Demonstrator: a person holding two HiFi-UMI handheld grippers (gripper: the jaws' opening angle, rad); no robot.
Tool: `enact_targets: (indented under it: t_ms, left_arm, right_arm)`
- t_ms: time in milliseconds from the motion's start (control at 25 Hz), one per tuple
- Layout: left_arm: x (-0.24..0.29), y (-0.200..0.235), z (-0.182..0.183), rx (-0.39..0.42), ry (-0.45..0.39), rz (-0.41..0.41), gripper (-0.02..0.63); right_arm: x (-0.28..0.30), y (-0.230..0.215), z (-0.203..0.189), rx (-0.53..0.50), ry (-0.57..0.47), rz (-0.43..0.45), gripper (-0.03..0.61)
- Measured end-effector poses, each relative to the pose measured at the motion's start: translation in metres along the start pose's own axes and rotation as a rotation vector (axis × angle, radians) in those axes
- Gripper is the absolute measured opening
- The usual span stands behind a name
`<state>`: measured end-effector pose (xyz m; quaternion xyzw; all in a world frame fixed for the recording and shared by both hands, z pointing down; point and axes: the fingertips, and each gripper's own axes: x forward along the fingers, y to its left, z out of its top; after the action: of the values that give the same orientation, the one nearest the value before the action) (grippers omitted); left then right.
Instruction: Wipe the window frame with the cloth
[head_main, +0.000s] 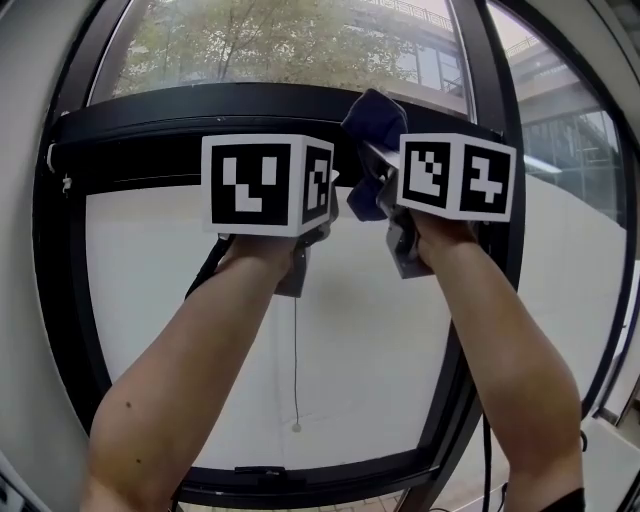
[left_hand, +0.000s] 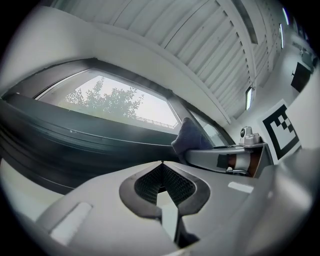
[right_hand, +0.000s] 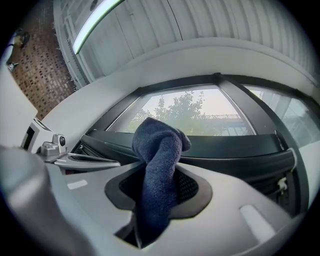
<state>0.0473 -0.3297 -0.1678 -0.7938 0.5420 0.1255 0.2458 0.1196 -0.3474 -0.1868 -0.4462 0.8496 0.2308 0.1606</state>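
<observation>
Cloth (right_hand: 160, 140) tail out of sight between jaws of right tool (right_hand: 159, 172)

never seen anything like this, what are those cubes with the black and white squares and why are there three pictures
No robot here: a person, whose arms show in the head view, holds a two-jawed tool in each hand. The marker cubes are part of those tools. The head view comes from a camera on the person's head, facing a window. The other two pictures come from cameras riding on each tool, looking along its jaws. The left tool has its jaws together with nothing between them. The right tool is clamped on a dark blue cloth, held up by the dark crossbar of the window frame, ready for wiping. Whether the cloth touches the frame I cannot tell.
</observation>
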Motion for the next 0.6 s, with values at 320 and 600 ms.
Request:
enact_targets:
  t_ms: [320, 600]
  left_arm:
    - [0.029, -0.028, -0.004, -0.008, -0.002, -0.016, -0.006]
    - [0.063, -0.124, -0.007, -0.075, 0.021, -0.045, -0.006]
  right_arm:
    - [-0.003, -0.058, -0.022, 0.044, 0.008, -0.027, 0.126]
    - [-0.065, -0.152, -0.024, 0.057, 0.017, -0.046, 0.126]
